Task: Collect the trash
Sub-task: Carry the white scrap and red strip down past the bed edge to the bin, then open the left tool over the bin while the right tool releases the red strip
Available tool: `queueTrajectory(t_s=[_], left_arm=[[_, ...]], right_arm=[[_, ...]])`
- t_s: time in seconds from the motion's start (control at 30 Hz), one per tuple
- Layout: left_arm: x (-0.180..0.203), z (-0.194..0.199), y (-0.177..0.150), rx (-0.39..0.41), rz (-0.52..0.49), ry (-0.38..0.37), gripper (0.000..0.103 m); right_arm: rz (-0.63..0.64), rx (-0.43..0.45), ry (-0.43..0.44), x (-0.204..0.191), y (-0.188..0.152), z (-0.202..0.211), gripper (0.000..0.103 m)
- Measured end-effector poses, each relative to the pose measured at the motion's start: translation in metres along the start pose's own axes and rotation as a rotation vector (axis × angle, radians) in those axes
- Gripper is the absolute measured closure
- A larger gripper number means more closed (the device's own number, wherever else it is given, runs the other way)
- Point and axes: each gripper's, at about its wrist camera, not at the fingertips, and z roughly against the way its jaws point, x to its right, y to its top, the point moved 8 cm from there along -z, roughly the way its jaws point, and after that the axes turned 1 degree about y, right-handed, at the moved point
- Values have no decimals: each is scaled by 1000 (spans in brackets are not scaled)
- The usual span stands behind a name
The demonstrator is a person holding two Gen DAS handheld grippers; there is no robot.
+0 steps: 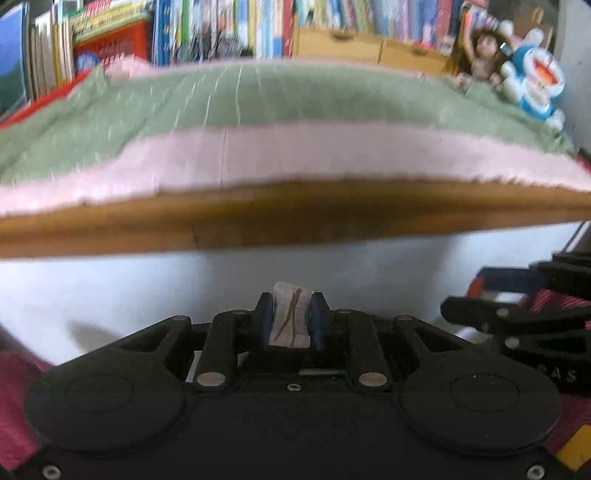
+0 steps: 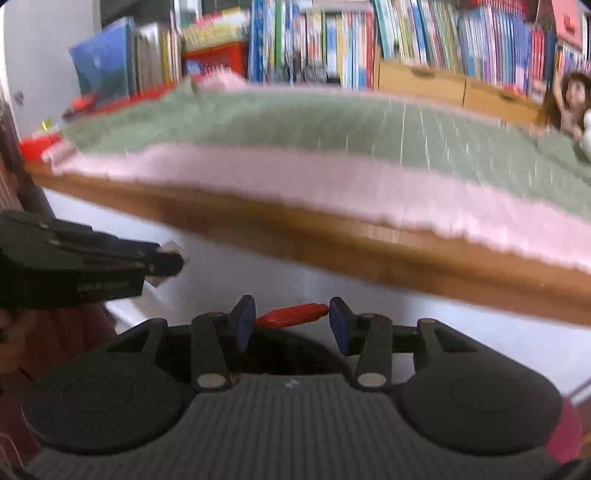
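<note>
In the left wrist view my left gripper (image 1: 290, 321) is shut on a small white wrapper (image 1: 290, 314) with brown streaks, which stands upright between the blue pads. In the right wrist view my right gripper (image 2: 291, 325) holds a flat red wrapper (image 2: 291, 314) that spans the gap and touches both blue pads. The left gripper (image 2: 162, 258) shows at the left of that view with the white scrap (image 2: 173, 248) at its tip. The right gripper's black body (image 1: 517, 321) shows at the right edge of the left wrist view. Both grippers hover side by side in front of the bed.
A bed with a green and pink blanket (image 1: 295, 147) and a wooden edge (image 1: 295, 218) fills the middle, with a white panel (image 1: 147, 288) below it. Bookshelves (image 1: 221, 29) and wooden drawers (image 1: 369, 46) stand behind. A doll (image 1: 476, 61) and a blue plush toy (image 1: 535, 85) lie at the bed's right.
</note>
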Motion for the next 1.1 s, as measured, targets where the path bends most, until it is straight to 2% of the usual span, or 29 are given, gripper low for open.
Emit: queueTrajectory(t_s=[0.13, 0.33, 0.53, 0.63, 0.67, 0.83, 0.9, 1.03, 1.1], left_arm=[[-2, -25, -23, -71, 35, 6, 82], [-4, -59, -61, -187, 70, 13, 82], [-11, -78, -79, -261, 49, 43, 81], [-15, -83, -82, -280, 63, 49, 72], [-16, -84, -83, -285, 66, 53, 66], [-15, -88, -86, -313, 68, 54, 51], [-14, -88, -87, -320, 77, 52, 41], [-12, -89, -88, -330, 82, 45, 34], [-12, -89, -88, -332, 79, 46, 25]], right_arm=[[-79, -67, 33, 0, -26, -17, 54], [-217, -122, 105, 7, -52, -37, 54], [-224, -190, 61, 9, -70, -52, 54], [-253, -191, 74, 11, -72, -53, 51], [-259, -192, 71, 12, -73, -53, 43], [-272, -203, 60, 15, -68, -57, 32], [-270, -208, 58, 14, -66, -58, 30], [-266, -211, 48, 14, -64, -58, 24], [-266, -213, 45, 12, -63, -61, 22]])
